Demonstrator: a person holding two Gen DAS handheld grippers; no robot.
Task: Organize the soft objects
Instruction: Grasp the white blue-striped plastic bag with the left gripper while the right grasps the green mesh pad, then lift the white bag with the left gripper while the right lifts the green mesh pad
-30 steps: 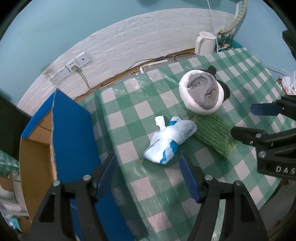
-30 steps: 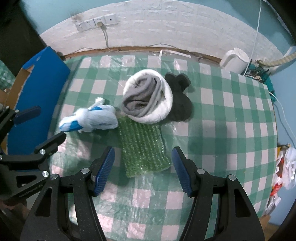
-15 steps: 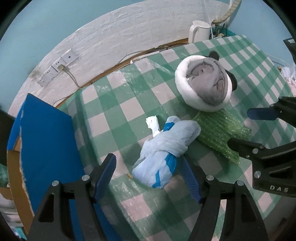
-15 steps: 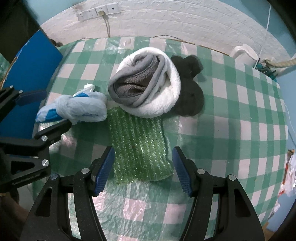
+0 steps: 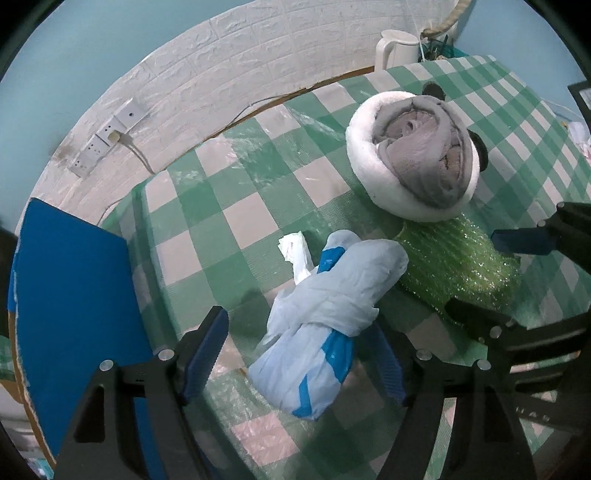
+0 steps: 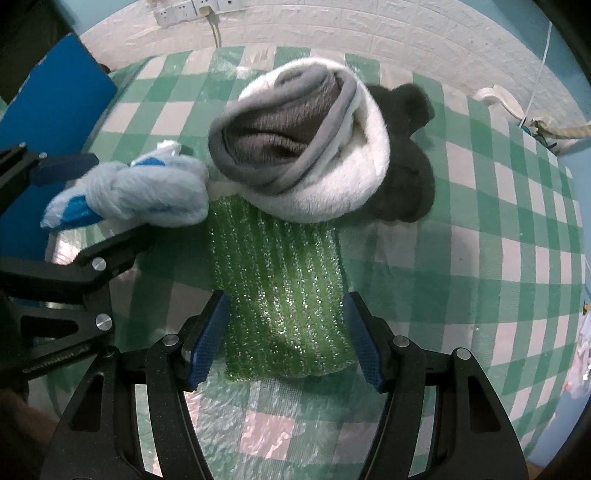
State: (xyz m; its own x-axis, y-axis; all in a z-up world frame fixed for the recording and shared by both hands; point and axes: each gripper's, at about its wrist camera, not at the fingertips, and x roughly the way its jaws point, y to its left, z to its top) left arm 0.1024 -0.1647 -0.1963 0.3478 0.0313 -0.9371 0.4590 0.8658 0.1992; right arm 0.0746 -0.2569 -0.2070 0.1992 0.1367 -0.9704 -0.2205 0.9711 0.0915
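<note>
Both tongs point steeply down at a table under a green-and-white checked cloth point(image 6: 498, 236) with a clear plastic cover. Left gripper point(image 5: 301, 360): jaws apart and just now widening, with the knotted pale-blue and white plastic bag bundle with bright blue patches point(image 5: 325, 325) lying between them. Its right blue pad sits close against the bundle's lower end; the left blue pad point(image 5: 207, 350) stands clear of it. Whether the right pad actually touches the bundle cannot be told, and no squeeze shows. Right gripper point(image 6: 284, 339): jaws apart and steady, straddling the near end of the flat green glittery bubble-wrap pad point(image 6: 280, 291). Both blue pads point(image 6: 208, 339) stand just beside the pad's long edges, and the pad lies flat on the cloth, not pinched.

Placement of items: the bundle lies tilted near the left edge of the table, its upper end touching the far left corner of the green pad. A rolled white fleece blanket with a grey fleece core point(image 6: 303, 147) rests on the far end of the green pad and is touching the bundle. A black plush piece with rounded ears point(image 6: 410, 162) lies directly behind the roll, against it.

Surroundings: a blue-faced cardboard box flap point(image 5: 74, 314) stands beside the table's left edge. A white electric kettle point(image 5: 399, 48) sits at the far corner, by the white brick-pattern wall point(image 6: 369, 29) carrying a row of white wall sockets point(image 5: 107, 136).
</note>
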